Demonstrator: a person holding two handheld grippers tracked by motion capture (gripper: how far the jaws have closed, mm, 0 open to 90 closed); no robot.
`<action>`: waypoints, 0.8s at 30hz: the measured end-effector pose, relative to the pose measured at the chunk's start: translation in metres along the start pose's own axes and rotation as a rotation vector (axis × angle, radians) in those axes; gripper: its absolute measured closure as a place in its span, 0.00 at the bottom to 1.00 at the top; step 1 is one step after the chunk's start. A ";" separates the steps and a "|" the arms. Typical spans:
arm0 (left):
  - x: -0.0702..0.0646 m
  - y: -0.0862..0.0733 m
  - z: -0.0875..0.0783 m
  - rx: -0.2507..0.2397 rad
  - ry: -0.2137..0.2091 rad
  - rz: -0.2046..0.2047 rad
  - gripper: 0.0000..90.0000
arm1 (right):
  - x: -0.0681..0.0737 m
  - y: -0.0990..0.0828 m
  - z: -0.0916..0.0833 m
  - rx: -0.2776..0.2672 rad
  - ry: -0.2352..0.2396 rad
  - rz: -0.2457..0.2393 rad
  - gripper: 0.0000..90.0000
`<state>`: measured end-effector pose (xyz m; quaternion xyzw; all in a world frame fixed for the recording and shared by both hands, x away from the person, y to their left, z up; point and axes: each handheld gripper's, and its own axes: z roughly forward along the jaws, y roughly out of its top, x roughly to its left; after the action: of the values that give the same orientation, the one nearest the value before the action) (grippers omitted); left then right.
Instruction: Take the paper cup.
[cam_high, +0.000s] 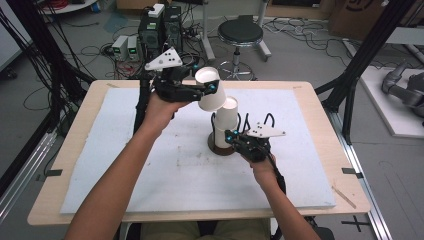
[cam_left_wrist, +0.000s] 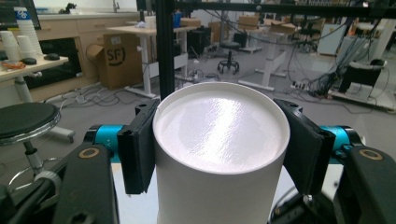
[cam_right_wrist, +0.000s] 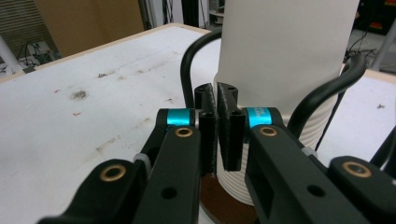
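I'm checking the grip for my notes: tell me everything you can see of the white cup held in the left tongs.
The white cup looks like plain matte paper or plastic, a smooth cylinder with a thin rolled edge around its flat, faintly glossy end. It is held off the table, tilted, just above and beside the white stack standing on a brown base. The left tongs clamp it, one black pad on each side near that end. Whether it touches the stack is unclear.

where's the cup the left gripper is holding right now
In the high view the white cup is clamped in the left gripper, lifted and tilted just above and left of the cup stack at the table's middle, beside the right gripper.
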<state>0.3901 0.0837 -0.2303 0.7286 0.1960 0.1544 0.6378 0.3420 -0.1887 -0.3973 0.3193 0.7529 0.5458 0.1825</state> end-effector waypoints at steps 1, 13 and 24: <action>0.000 -0.001 -0.003 0.006 0.001 0.000 0.39 | 0.000 0.002 -0.002 -0.002 0.002 -0.010 0.96; 0.004 -0.027 -0.039 0.060 0.005 -0.020 0.39 | -0.006 0.015 -0.023 -0.017 0.089 -0.045 0.69; 0.002 -0.049 -0.058 0.060 0.000 -0.050 0.39 | -0.003 0.021 -0.033 0.002 0.109 -0.125 0.35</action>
<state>0.3595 0.1408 -0.2712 0.7422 0.2189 0.1325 0.6194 0.3298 -0.2098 -0.3670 0.2417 0.7808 0.5490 0.1745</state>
